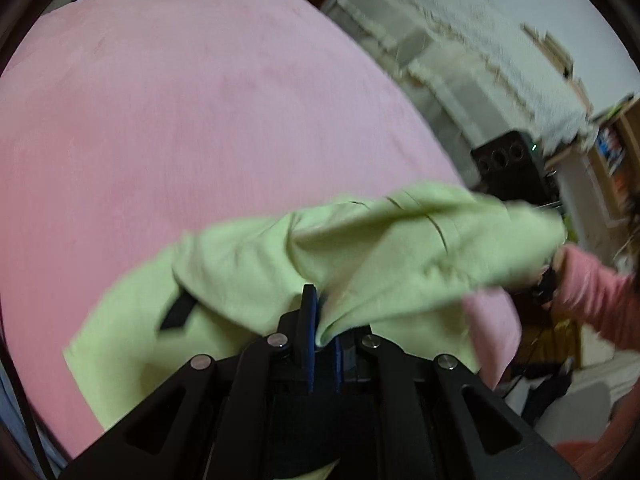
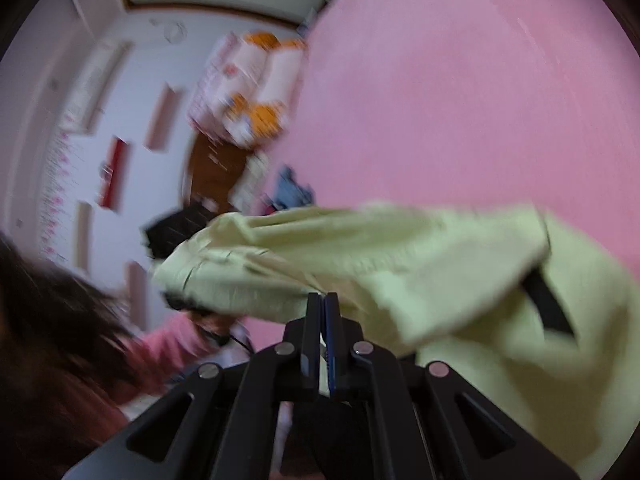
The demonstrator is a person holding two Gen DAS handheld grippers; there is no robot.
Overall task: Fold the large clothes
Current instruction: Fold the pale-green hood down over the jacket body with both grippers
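A light green garment (image 1: 360, 248) with a black strap (image 1: 176, 312) hangs lifted above a pink bed sheet (image 1: 200, 120). My left gripper (image 1: 320, 304) is shut on a fold of the green garment, the cloth pinched between its fingers. My right gripper (image 2: 323, 300) is shut on the garment's edge (image 2: 360, 264) in the right wrist view, where the black strap (image 2: 548, 304) also shows. The cloth stretches between the two grippers. Both views are blurred by motion.
The pink bed (image 2: 480, 100) fills most of both views. A black speaker box (image 1: 508, 164) and white furniture (image 1: 440, 60) stand beyond the bed's right edge. The person's pink sleeve (image 1: 600, 300) is at the right. Boxes and a brown table (image 2: 224, 160) lie left of the bed.
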